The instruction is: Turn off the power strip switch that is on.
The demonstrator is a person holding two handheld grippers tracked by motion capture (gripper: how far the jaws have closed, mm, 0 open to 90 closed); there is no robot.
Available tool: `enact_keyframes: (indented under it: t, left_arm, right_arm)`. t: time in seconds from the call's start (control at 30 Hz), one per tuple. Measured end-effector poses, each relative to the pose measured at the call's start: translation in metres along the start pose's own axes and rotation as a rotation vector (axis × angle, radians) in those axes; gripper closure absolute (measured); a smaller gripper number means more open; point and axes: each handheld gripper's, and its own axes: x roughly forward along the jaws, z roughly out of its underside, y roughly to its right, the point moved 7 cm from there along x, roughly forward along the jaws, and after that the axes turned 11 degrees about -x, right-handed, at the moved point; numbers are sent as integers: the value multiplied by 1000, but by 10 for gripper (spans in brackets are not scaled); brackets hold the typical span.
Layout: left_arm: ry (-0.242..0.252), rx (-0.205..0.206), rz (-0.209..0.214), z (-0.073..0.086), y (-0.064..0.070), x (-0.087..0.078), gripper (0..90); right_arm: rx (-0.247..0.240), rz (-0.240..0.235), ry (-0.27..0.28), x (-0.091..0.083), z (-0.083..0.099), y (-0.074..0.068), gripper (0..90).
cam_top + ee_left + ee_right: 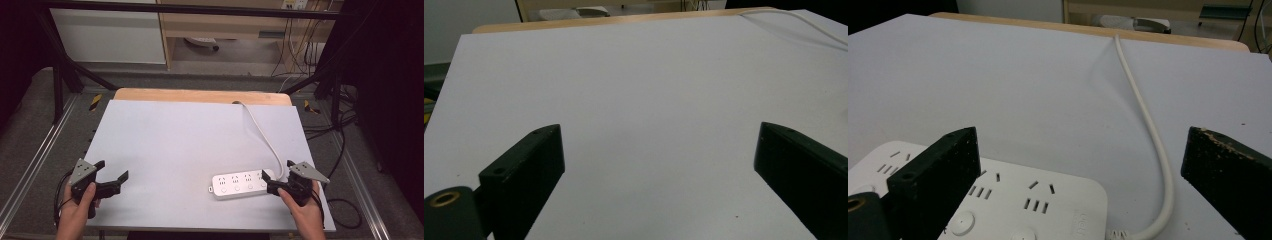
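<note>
A white power strip (239, 184) with several sockets and buttons lies on the white board (190, 145), near its front right. Its white cable (262, 135) curves from the strip's right end up to the board's back edge. My right gripper (281, 176) is open at that end, where the cable leaves the strip. In the right gripper view the strip (1048, 200) lies under the left jaw, and the cable (1148, 125) runs between the spread jaws of the gripper (1080, 137). My left gripper (112, 170) is open over bare board at the front left, with nothing between its jaws (659, 135).
The board rests on a wooden table (200, 95) whose edge shows at the back. A black metal frame (60, 75) surrounds the table. Loose cables (345, 130) lie on the floor to the right. A white cabinet (110, 35) stands behind.
</note>
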Motion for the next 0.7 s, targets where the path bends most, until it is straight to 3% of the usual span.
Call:
enact_keyframes:
  t: [0.7]
  left_arm:
    - [3,-2,-1,0,0,0,59]
  right_arm:
    - [19,14,20,-11,9,25,51]
